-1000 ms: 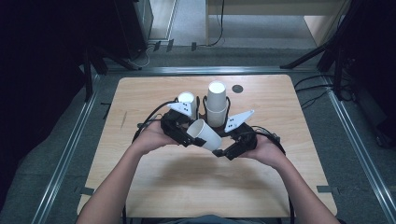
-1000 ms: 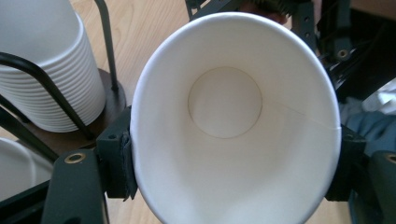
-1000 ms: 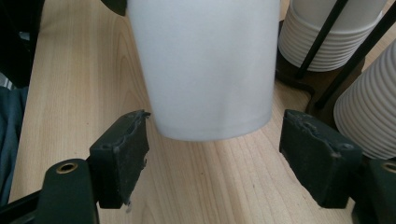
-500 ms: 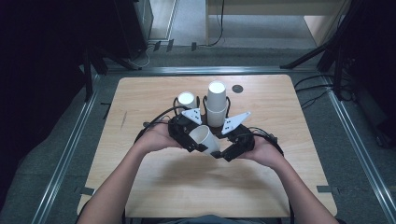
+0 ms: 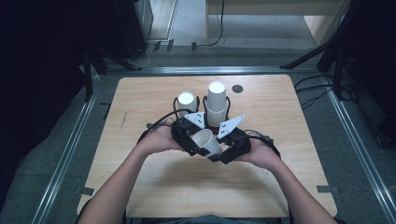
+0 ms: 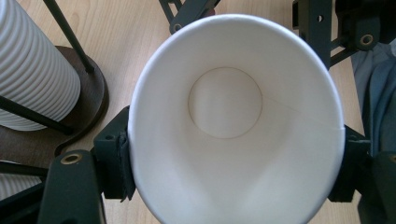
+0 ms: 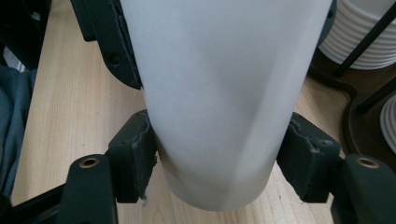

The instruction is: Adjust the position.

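Handover mid-air: left gripper (image 5: 195, 145) and right gripper (image 5: 223, 151) both clamp one paper cup (image 5: 207, 142); next, one must release, stacks (image 5: 216, 103) at twelve o'clock.

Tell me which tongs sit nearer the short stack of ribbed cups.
Left. The left tongs lie just in front of the short stack of ribbed cups; the right tongs sit farther right and nearer the person.

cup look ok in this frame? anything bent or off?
Yes: the paper cup, clamped between both grippers, looks squeezed. Its rim is pinched out of round in the left gripper view, and its wall shows creases near the base in the right gripper view.
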Tool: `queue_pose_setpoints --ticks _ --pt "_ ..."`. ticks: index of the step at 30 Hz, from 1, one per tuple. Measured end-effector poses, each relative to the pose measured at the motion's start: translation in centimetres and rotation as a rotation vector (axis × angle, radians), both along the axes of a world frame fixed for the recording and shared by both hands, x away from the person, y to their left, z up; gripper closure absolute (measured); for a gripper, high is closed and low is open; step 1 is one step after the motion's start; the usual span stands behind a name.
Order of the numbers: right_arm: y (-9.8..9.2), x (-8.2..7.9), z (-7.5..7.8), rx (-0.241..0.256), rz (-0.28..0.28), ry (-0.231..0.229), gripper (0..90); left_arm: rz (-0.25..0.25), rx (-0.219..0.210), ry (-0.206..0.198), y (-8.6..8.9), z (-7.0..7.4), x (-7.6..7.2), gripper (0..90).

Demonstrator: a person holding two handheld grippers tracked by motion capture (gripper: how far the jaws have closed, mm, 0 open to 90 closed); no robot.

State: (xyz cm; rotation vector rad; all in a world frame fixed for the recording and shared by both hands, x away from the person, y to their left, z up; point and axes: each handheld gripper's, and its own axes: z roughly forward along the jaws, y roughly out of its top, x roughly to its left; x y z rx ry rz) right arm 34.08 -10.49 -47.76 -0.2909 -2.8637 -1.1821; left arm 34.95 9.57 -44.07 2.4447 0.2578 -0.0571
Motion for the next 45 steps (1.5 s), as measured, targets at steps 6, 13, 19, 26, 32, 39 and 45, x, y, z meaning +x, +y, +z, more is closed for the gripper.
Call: queue_pose_setpoints --ticks 6,13,19,26,32,39,45 --pt "-0.2 0.0 0.3 0.015 -0.001 -0.010 33.7 0.017 -0.046 -0.013 0.3 0.0 0.0 18.7" --pt "-0.9 0.3 0.6 0.039 -0.027 -0.012 33.6 0.058 -0.084 -0.007 0.5 -0.2 0.0 7.8" --pt "-1.3 0.5 1.0 0.066 -0.048 -0.010 33.5 0.089 -0.136 -0.007 1.0 -0.3 0.0 7.5" --pt "-1.5 0.6 1.1 0.081 -0.054 -0.006 33.4 0.154 -0.229 0.015 1.7 -1.0 -0.1 8.4" --pt "-1.6 0.6 1.2 0.103 -0.063 0.005 33.4 0.156 -0.263 0.024 1.3 -1.2 -0.3 8.5" --pt "-1.6 0.6 1.2 0.111 -0.061 0.015 33.4 0.194 -0.350 0.052 1.4 -0.9 -0.3 13.5" --pt "-1.5 0.6 1.1 0.122 -0.055 0.024 33.6 0.204 -0.373 0.055 1.6 -0.8 -0.3 20.2"
